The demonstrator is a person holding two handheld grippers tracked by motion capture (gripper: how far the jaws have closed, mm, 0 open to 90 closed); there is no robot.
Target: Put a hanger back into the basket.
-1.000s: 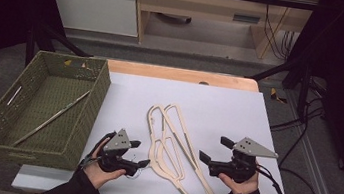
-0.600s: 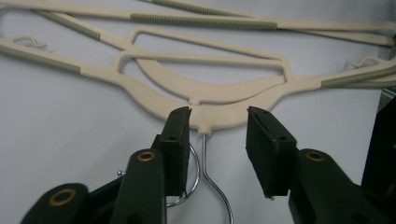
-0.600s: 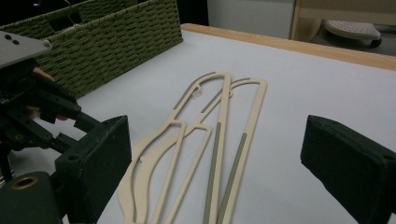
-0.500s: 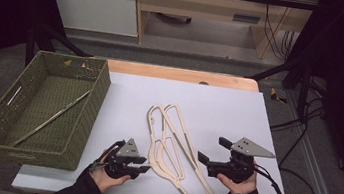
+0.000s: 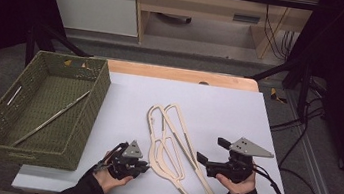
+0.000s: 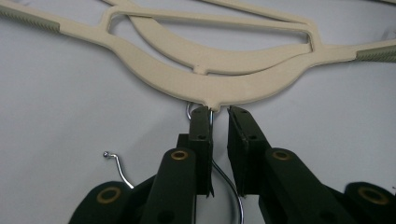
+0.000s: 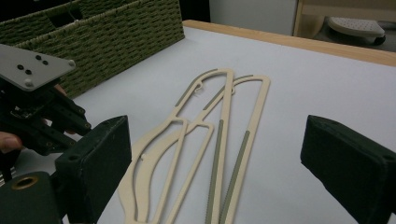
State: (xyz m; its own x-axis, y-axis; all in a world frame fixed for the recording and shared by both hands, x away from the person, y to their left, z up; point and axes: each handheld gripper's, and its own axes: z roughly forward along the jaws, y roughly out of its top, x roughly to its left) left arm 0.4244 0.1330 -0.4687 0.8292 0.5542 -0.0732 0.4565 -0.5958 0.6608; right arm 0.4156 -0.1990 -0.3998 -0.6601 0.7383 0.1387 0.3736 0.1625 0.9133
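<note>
Left claw [image 6: 218, 112], its jaws just closing to a narrow gap, is straddling the wire hook [image 6: 223, 175] of the cream hangers [image 5: 174, 142] lying right of the wicker basket [image 5: 92, 112]; right claw [image 5: 209, 151] is gaping empty.

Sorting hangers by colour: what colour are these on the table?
Cream hangers, grey-green grip strips; left gripper view.
</note>
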